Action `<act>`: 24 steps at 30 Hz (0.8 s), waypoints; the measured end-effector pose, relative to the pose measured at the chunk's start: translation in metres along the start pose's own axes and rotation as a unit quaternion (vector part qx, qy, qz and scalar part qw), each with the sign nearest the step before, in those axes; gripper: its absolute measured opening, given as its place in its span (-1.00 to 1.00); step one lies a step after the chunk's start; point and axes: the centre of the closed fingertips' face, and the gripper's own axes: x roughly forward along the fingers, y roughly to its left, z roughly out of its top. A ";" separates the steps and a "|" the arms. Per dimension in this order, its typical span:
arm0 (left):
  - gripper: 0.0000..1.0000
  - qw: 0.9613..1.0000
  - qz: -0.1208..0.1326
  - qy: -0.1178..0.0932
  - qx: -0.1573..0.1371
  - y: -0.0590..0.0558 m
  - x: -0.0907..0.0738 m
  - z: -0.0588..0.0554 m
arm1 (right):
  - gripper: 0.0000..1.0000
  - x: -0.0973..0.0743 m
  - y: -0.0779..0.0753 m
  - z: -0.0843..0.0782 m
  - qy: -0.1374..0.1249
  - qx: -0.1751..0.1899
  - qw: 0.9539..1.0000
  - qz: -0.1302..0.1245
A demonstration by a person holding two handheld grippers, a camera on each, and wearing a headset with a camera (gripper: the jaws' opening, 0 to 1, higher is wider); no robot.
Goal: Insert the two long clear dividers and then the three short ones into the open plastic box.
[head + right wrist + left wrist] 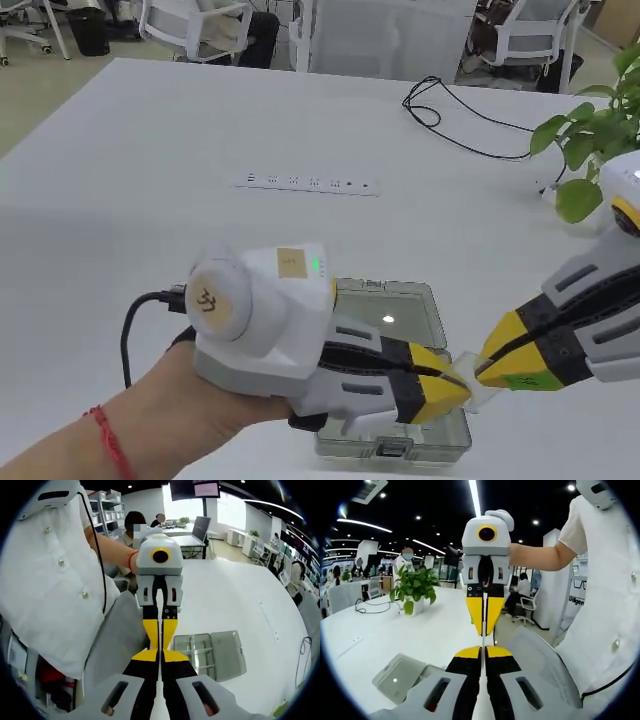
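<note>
The open clear plastic box (440,438) lies near the table's front edge, its lid (385,308) folded back. Just above its right end, my left gripper (455,386) and my right gripper (486,368) meet tip to tip. Both are shut on a small clear divider (474,388) held between them. In the left gripper view the divider (483,611) shows edge-on as a thin line, running from my own shut jaws into the right gripper (484,630) opposite. The right gripper view has the left gripper (160,641) facing me, with the box (210,655) on the table behind it.
A white power strip (308,184) lies mid-table. A black cable (450,115) loops at the far right, beside a potted plant (588,140). Office chairs (195,25) stand past the far edge. The left gripper's black cord (130,335) hangs at the left.
</note>
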 end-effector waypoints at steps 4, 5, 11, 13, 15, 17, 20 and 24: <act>-0.98 1.000 0.009 0.003 -0.002 0.003 -0.003 -0.003 | -0.94 -0.002 -0.001 0.000 -0.002 0.002 1.000 -0.005; -0.97 1.000 0.011 0.005 -0.002 0.005 -0.004 -0.004 | -0.94 -0.003 -0.002 -0.001 -0.002 0.003 1.000 -0.006; -0.88 1.000 0.025 0.009 -0.005 0.011 -0.010 -0.008 | -0.94 -0.007 -0.007 -0.005 -0.001 0.008 1.000 -0.015; -0.87 0.999 0.030 0.010 -0.008 0.013 -0.013 -0.010 | -0.94 -0.009 -0.010 -0.009 -0.001 0.013 1.000 -0.019; -0.85 0.999 0.034 0.011 -0.009 0.015 -0.016 -0.012 | -0.94 -0.011 -0.013 -0.012 0.000 0.014 1.000 -0.022; -0.82 0.999 0.039 0.014 -0.010 0.017 -0.019 -0.014 | -0.94 -0.012 -0.016 -0.014 0.000 0.016 0.999 -0.027; -0.78 0.999 0.047 0.017 -0.012 0.021 -0.024 -0.017 | -0.94 -0.014 -0.020 -0.016 -0.001 0.020 0.999 -0.033; -0.69 0.998 0.057 0.019 -0.013 0.024 -0.029 -0.020 | -0.94 -0.013 -0.025 -0.021 0.003 0.024 0.999 -0.038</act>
